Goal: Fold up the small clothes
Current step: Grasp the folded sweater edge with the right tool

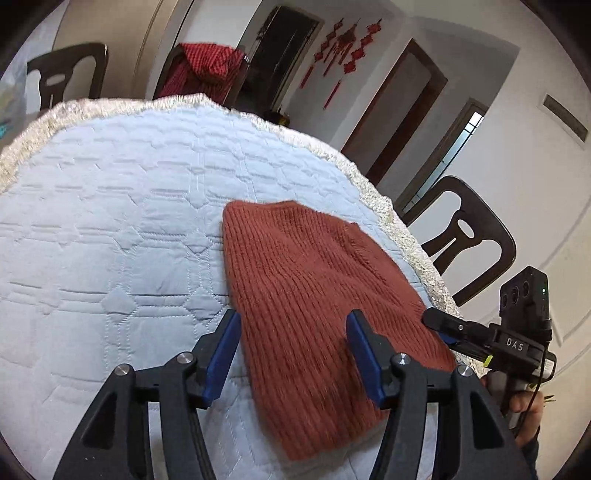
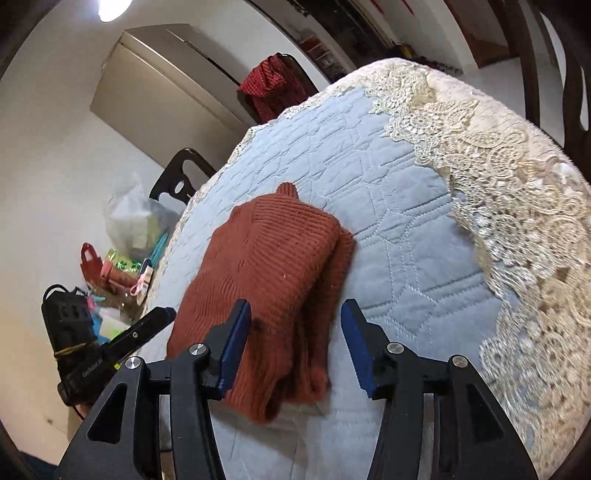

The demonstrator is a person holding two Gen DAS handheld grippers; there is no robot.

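We see both fisheye views evenly and fairly brightly lit, with a dark vignette ringing each corner. A ceiling lamp [image 2: 112, 5] glares white far above and left of the right gripper [image 2: 293, 345]. Straight walls and door frames bow strongly near the rims. Soft shadows sit under the rust knit sweater [image 2: 273, 280] just ahead of its fingers. The lace trim [image 2: 517, 206] to its right smears with motion blur; the quilted cover [image 1: 110, 221] stays fairly sharp

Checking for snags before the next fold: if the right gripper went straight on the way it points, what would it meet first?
Probably the rust knit sweater: the right gripper stands open just above its near edge, though depth is unclear.
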